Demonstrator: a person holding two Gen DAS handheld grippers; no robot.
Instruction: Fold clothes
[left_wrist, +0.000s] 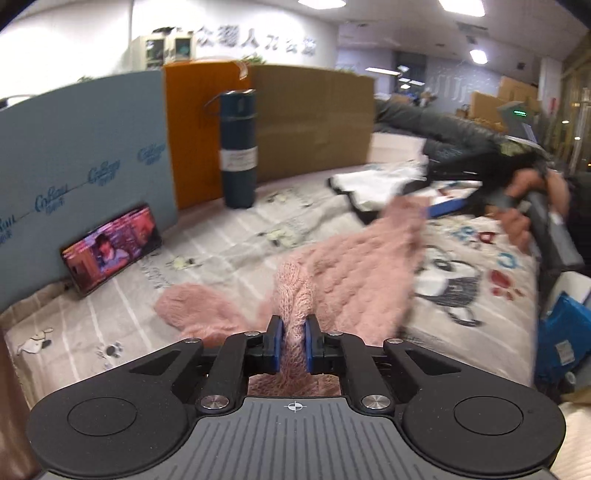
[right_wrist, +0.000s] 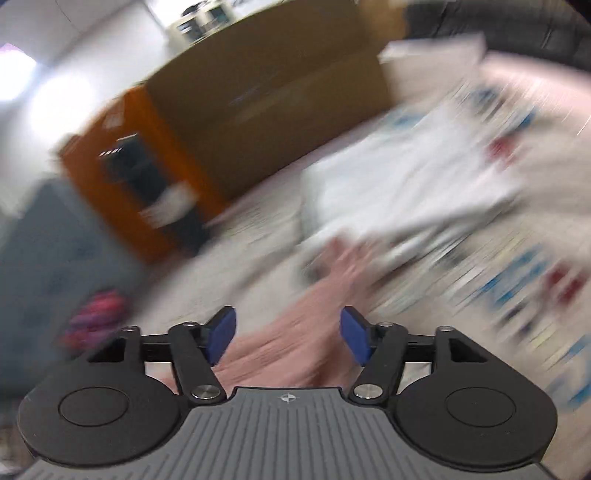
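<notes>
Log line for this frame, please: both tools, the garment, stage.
left tool: shut on pink sweater | right tool: open above it, view blurred | sweater: lying loose on printed sheet | stage: fold not finished

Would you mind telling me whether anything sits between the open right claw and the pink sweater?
Nothing visible: the right claw hangs open directly over the pink sweater, though that view is blurred.

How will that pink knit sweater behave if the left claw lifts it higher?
Likely floppy: the pink sweater bunches into a narrow rope where the left claw pinches it, while the rest sprawls on the bedsheet. Probably light and stretchy, given the loose, fuzzy knit. Slipping seems unlikely; the fuzzy fabric fills the gap between the pads.
</notes>
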